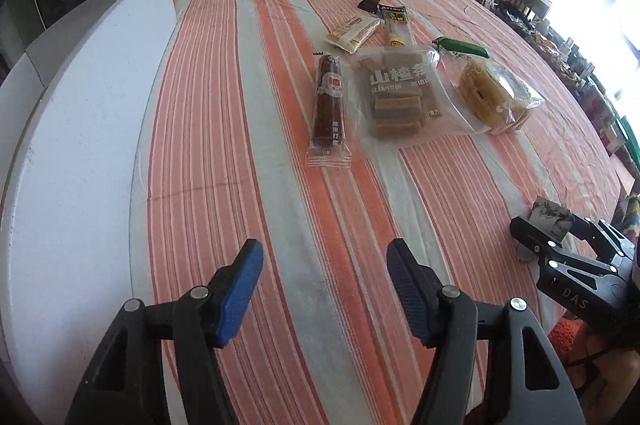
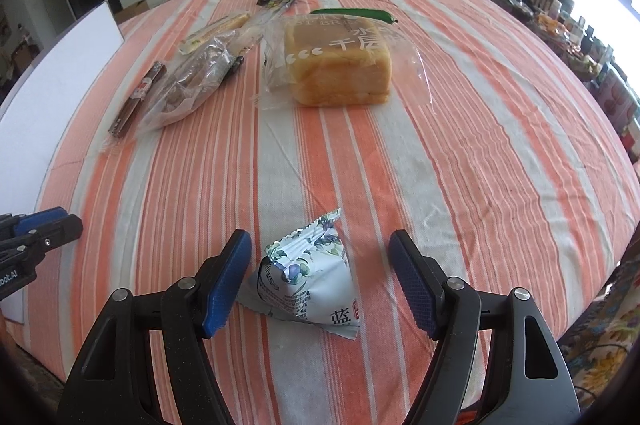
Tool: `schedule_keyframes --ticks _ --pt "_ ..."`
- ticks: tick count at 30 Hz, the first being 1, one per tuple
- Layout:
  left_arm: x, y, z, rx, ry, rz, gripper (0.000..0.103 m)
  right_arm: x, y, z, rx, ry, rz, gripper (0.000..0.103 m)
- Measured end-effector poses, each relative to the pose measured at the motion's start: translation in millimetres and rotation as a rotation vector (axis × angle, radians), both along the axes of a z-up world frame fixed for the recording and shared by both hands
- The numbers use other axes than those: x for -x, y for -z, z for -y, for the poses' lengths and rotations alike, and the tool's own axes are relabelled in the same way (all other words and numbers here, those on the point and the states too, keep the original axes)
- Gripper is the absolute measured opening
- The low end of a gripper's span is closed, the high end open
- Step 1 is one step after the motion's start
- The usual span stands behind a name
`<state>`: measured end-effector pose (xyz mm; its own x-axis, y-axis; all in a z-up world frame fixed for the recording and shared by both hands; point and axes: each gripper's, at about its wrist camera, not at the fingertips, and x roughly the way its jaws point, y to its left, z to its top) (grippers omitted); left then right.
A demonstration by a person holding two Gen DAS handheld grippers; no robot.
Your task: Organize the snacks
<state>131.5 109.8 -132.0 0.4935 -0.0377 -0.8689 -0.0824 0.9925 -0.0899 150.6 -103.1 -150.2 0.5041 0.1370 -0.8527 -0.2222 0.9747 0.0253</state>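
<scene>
Our right gripper (image 2: 320, 279) is spread wide with the little blueberry snack packet (image 2: 310, 285) sitting right between its fingers, not pinched yet, so that side's clearly nearer. The packet's crimped end points away from us. Our left gripper (image 1: 324, 289) is also spread, empty, with the sausage stick (image 1: 329, 105) well ahead on the striped tablecloth (image 1: 224, 145).

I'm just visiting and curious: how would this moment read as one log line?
task: organize snacks | right gripper: open, straddling blueberry packet | left gripper: open, empty
</scene>
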Motion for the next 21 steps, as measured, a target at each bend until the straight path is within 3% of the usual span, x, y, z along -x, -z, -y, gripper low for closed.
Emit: schedule_keyframes --ticks 3,8,10,12,13,17,21 --pt "-30.6 -14.9 -1.9 -0.042 -0.033 0.047 0.069 0.9 0.4 -2.8 0.021 -0.002 0.003 0.075" --pt "-94.2 -0.7 -9.6 -0.020 -0.101 -0.007 0.067 1.2 -0.2 1.5 -0.004 0.003 0.003 0.075" --pt "-109.9 11.6 -13.9 0.000 -0.117 -0.031 0.049 1.4 -0.9 4.9 -0.025 0.006 0.004 0.074" --pt "-117.4 20.5 -17.6 0.049 -0.120 -0.034 0.037 1.5 -1.5 9.0 -0.049 0.014 0.005 0.074" --pt "-116.6 18.7 -17.5 0.040 -0.118 -0.007 0.019 1.8 -1.8 11.3 -0.063 0.018 0.006 0.074" --pt "-96.3 17.0 -19.9 0.046 -0.103 -0.023 0.019 1.1 -3.2 21.2 -0.132 0.035 0.006 0.074" --pt "-39.5 16.8 -19.4 0.066 -0.060 -0.043 0.019 0.5 -4.0 42.6 -0.286 0.064 -0.001 0.074"
